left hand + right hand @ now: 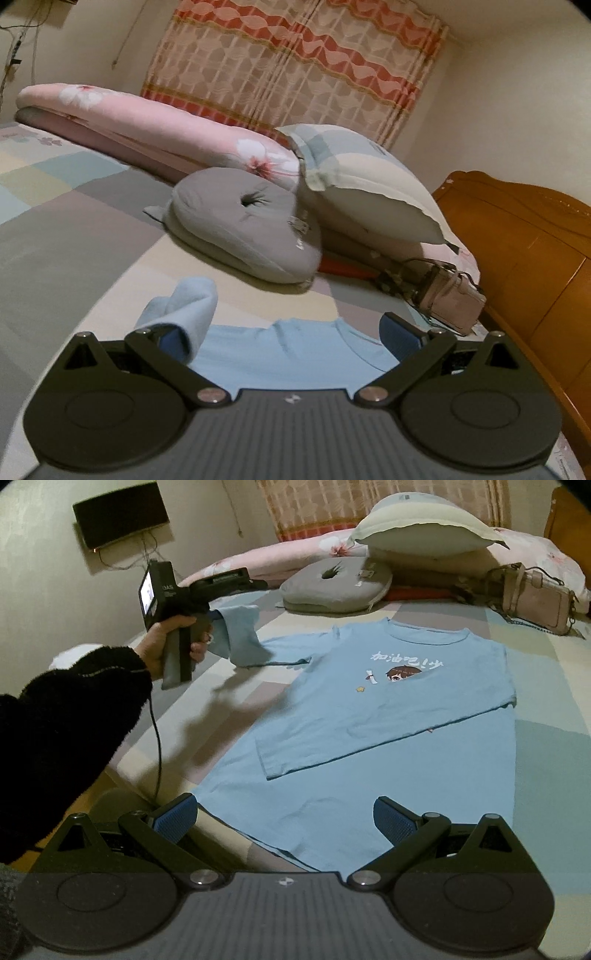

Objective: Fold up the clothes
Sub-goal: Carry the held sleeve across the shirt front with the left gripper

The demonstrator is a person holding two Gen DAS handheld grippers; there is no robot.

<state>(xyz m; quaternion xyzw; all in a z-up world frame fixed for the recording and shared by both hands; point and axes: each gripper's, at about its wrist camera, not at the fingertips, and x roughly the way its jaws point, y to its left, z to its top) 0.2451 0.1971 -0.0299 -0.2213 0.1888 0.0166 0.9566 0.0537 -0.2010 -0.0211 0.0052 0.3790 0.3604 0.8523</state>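
A light blue T-shirt (pixel 369 709) with a cartoon print lies flat on the bed, and a folded layer crosses its chest along a diagonal edge. My left gripper (pixel 286 332) stands open, its jaws wide apart. The shirt's sleeve (pixel 192 302) is lifted off the bed and draped over the left fingertip (pixel 173 341). In the right wrist view a hand (pixel 166 642) in a black fleece sleeve holds that gripper at the shirt's upper left, the sleeve (pixel 240 635) hanging from it. My right gripper (pixel 284 816) is open above the shirt's hem, holding nothing.
At the head of the bed lie a grey round cushion (pixel 240 221), a checked pillow (pixel 365 177), a pink flowered quilt roll (pixel 147 125) and a beige handbag (pixel 535 598). A wooden headboard (pixel 517 258) stands to the right. A cable (pixel 159 738) hangs from the left gripper.
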